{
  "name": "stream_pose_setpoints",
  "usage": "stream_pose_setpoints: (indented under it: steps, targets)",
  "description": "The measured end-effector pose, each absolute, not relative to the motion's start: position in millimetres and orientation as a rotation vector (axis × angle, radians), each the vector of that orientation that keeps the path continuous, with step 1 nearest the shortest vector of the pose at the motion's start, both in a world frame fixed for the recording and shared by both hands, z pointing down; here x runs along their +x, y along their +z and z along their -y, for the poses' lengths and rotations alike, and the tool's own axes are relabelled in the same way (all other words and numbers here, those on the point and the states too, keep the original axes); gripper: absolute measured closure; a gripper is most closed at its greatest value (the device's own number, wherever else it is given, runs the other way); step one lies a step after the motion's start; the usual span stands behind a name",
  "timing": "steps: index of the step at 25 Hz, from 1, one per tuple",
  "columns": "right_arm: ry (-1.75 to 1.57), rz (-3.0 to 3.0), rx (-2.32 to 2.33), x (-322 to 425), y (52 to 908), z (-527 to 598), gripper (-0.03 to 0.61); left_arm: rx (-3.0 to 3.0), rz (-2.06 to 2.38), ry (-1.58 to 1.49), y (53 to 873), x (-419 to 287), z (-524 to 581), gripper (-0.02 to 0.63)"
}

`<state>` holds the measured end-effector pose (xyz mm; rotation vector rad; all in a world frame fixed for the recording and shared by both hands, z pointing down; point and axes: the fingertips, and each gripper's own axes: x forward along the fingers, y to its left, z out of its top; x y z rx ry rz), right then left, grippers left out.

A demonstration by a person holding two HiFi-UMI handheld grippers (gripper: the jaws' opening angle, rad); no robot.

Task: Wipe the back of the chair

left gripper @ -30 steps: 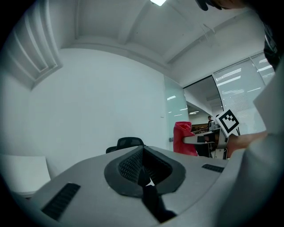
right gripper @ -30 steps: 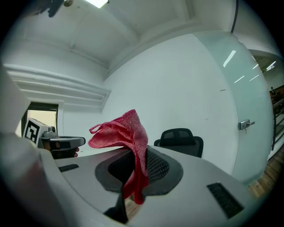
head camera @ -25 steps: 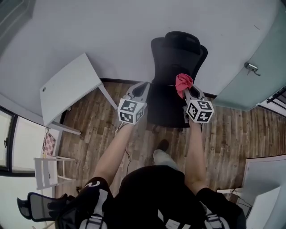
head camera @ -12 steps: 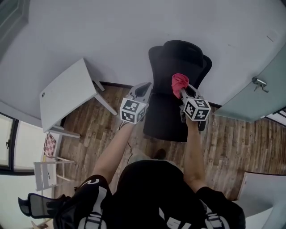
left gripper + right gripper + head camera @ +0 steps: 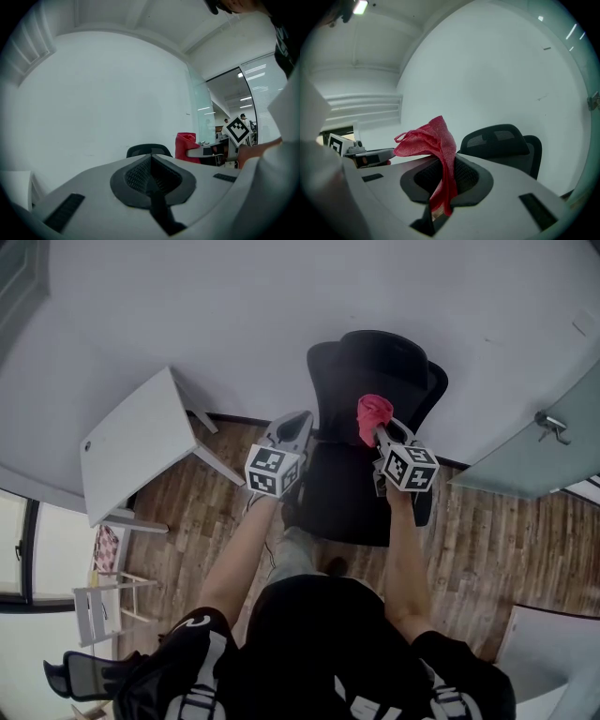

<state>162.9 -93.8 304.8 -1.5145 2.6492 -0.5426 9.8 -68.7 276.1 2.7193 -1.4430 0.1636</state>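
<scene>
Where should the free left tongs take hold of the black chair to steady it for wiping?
Probably the chair by its backrest's left edge, approached from the left. That edge looks slim and lies nearest the left tongs, which are shut and must open first. The right tongs hold the red cloth.

black office chair [image 5: 375,381] w/ mesh back & headrest, upright, back close to the white wall [image 5: 234,315], seat toward the person. red cloth [image 5: 374,415], crumpled, lower end pinched btwn the closed jaws of the right gripper [image 5: 382,435]; bunched top sticks up & flops left in the right gripper view. in head view the cloth overlaps the chair back approx mid-height, right of centre; contact can't be told.
</scene>
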Motion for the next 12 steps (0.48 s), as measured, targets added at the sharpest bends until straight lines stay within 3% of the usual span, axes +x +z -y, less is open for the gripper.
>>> stream_pose_setpoints:
  steps: [12]
  targets:
    - [-0.605,-2.589,-1.625,148,327,196,0.511,2.737,1.266,0.125,296,-6,167,0.589]
